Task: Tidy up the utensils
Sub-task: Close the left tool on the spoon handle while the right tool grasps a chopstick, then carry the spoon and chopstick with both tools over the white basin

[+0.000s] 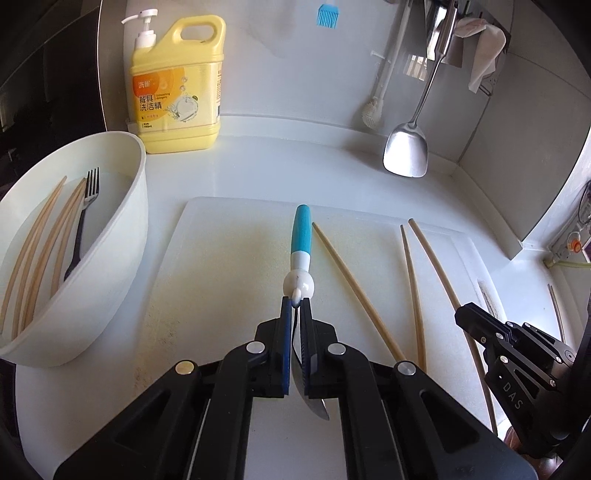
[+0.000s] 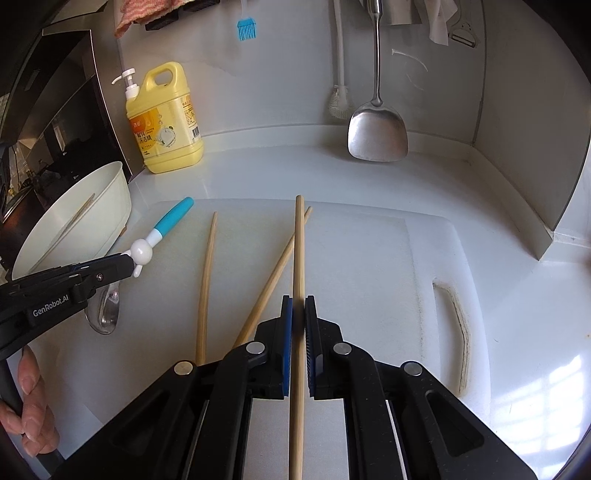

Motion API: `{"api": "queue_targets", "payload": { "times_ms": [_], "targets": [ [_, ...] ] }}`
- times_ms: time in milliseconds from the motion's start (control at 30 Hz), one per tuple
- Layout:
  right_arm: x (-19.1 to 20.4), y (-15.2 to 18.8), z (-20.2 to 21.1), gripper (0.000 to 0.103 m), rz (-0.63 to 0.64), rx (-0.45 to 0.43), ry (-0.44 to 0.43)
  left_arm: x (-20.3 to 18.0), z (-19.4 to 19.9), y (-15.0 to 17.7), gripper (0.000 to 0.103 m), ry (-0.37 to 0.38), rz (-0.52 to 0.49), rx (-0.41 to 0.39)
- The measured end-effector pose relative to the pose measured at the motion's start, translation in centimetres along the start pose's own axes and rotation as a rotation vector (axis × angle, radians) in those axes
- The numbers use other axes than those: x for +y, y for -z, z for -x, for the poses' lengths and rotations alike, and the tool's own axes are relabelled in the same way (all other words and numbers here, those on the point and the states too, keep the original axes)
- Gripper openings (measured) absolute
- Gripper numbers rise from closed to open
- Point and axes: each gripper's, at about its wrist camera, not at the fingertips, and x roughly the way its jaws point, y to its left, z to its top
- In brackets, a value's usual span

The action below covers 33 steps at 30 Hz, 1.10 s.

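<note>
My left gripper [image 1: 295, 301] is shut on a spoon [image 1: 301, 236] with a blue and white handle, held just above the white cutting board [image 1: 229, 251]; its metal bowl shows behind the pads. In the right wrist view the spoon [image 2: 168, 225] and left gripper [image 2: 127, 264] are at the left. My right gripper [image 2: 298, 299] is shut on a wooden chopstick [image 2: 299, 251] that points forward over the board [image 2: 369, 266]. Two more chopsticks [image 2: 207, 273] lie on the board to its left. A white bowl [image 1: 110, 236] at the left holds several chopsticks and a black fork [image 1: 83, 221].
A yellow dish soap bottle [image 1: 181, 88] stands at the back left. A steel spatula [image 1: 406, 147], a white brush [image 1: 373, 110] and a blue silicone brush [image 1: 327, 14] hang on the back wall. A dark appliance stands behind the bowl. A wall corner closes the right side.
</note>
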Motion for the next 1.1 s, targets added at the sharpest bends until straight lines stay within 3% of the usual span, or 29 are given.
{"api": "queue_targets", "payload": {
  "times_ms": [333,600,733,900,1100],
  "targets": [
    [3.8,-4.3,3.4,0.007,0.060,-0.058,-0.065,2.8,5.5,-2.5,0.005,-0.032,0.059,-0.058],
    [12.2,-8.4,3.9,0.007,0.110,-0.058,-0.192,9.8,10.1,-4.2,0.005,-0.094,0.116,-0.084],
    [18.0,-10.0,2.8,0.007,0.117,-0.060,-0.226,15.0,11.2,-5.5,0.005,-0.138,0.102,-0.094],
    [24.8,-11.6,-0.4,0.007,0.095,-0.027,-0.255,21.9,10.9,-7.1,0.005,-0.130,0.110,-0.071],
    [29.5,-12.2,-4.7,0.006,0.053,0.055,-0.259,26.7,9.0,-8.3,0.005,-0.107,0.122,-0.042]
  ]
}}
